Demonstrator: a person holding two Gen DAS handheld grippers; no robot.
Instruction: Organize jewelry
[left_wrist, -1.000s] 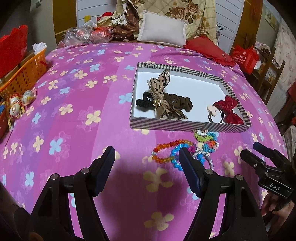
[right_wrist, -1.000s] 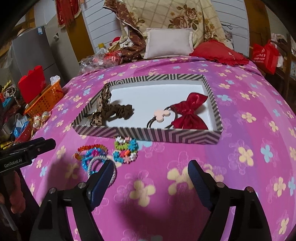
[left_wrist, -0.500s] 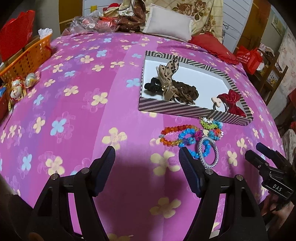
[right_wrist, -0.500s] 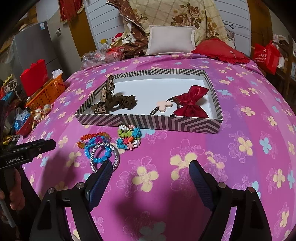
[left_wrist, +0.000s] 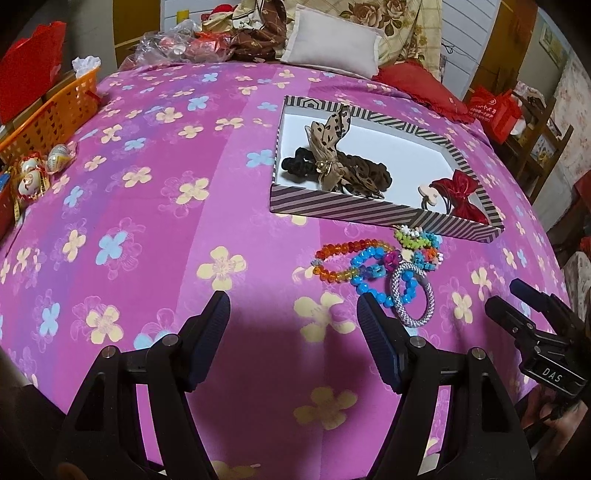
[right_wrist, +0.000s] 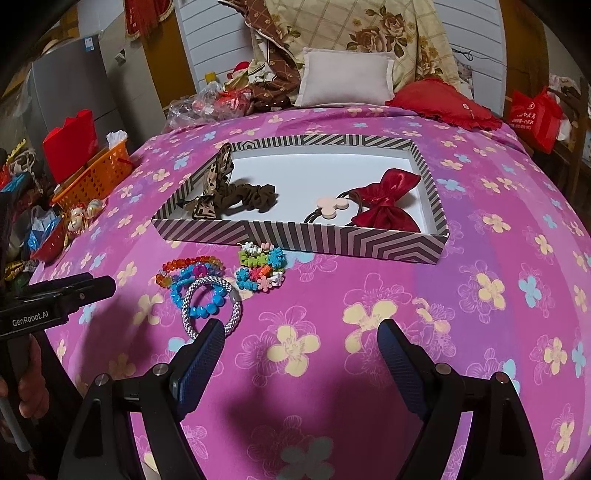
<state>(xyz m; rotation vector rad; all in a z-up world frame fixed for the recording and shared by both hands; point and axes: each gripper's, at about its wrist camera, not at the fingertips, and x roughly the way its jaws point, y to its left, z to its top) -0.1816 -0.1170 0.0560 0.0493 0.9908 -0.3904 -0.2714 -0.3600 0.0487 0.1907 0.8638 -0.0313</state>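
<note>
Both claws apart and empty: left gripper (left_wrist: 291, 325) and right gripper (right_wrist: 301, 349) hovering over the pink flowered bedspread (left_wrist: 155, 229), nothing between either pair of jaws.

Striped box (right_wrist: 303, 238) lying farther up the bed, already holding a leopard-print bow (right_wrist: 216, 177), a brown scrunchie (right_wrist: 255, 197), a red bow tie (right_wrist: 384, 201) and a pale flower hair tie (right_wrist: 330, 205). Still out on the cover, just near of the box's front wall: an orange bead bracelet (left_wrist: 343, 254), a blue bead bracelet (left_wrist: 373, 273), a silver braided bangle (right_wrist: 210, 306) and a multicolour flower bracelet (right_wrist: 260, 271), the first three overlapping in one small heap.

Probably the start of a pick from that heap. Best taken one piece at a time, beginning with the silver bangle (topmost, and nearest the right claw's left finger). Worth shifting the right claw leftwards so that one finger drops inside the ring and the other outside, pinching a single strand of the rim rather than the whole loop. Slow descent advised, since the soft cover gives way and can bunch into the jaws. Risk of the blue beads, threaded through the bangle's opening, lifting along with it; a gentle lift and a check for tangles before carrying over the box wall. Left claw free to pin the rest down.
</note>
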